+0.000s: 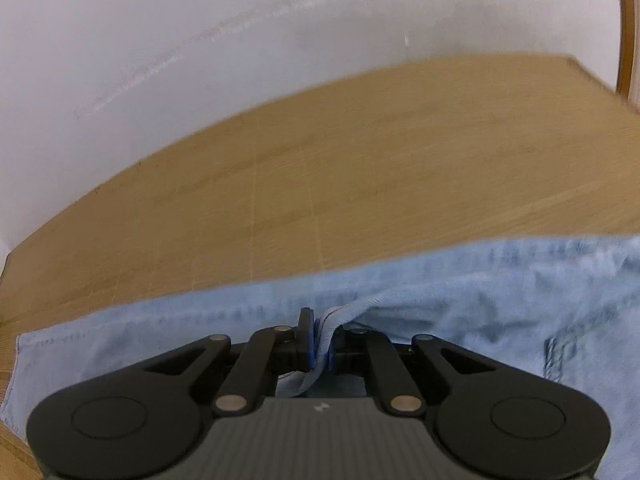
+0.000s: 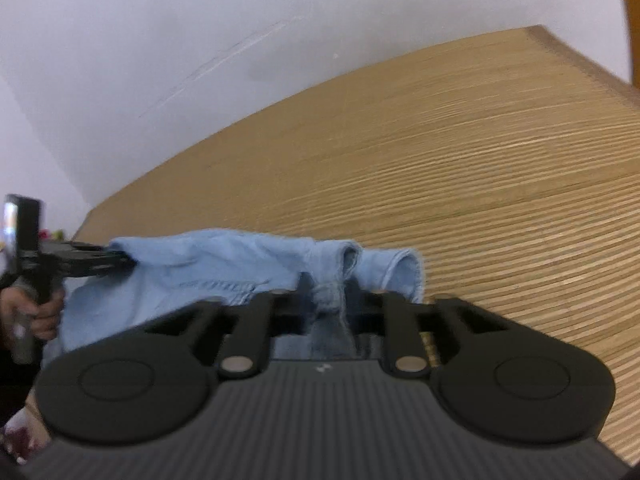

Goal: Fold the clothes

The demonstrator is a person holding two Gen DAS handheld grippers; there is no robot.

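Pale blue denim fills the lower half of the left wrist view: the denim garment [image 1: 460, 292] lies across the wooden worktop [image 1: 320, 168], stretching from the lower left edge of the frame out past the right edge, with a stitched seam showing at the lower right. At bottom centre, the left gripper [image 1: 318, 340] is clamped tight on a fold of the cloth; a rolled hem runs up between its blue pads [image 1: 307, 334] and drapes off to the right. Beyond the cloth, bare wood runs up to a white wall [image 1: 200, 40] across the top of the frame.

Over to the right wrist view, and the right gripper [image 2: 328, 300] sits at lower centre with a bunched seam of the same garment [image 2: 224, 264] pinched between its fingers, the jaws narrowed onto the fabric. The denim rises in a crumpled ridge just above it, an open tube of cloth curling at the right end. At the left edge of this frame, the left gripper [image 2: 116, 260] bites the far end of that ridge, a person's hand [image 2: 36, 308] wrapped round its handle. The cloth hangs between the two grips, slack and creased. Striped wood grain sweeps across the right of the frame, blurred, with the wall [image 2: 160, 40] filling the upper left.
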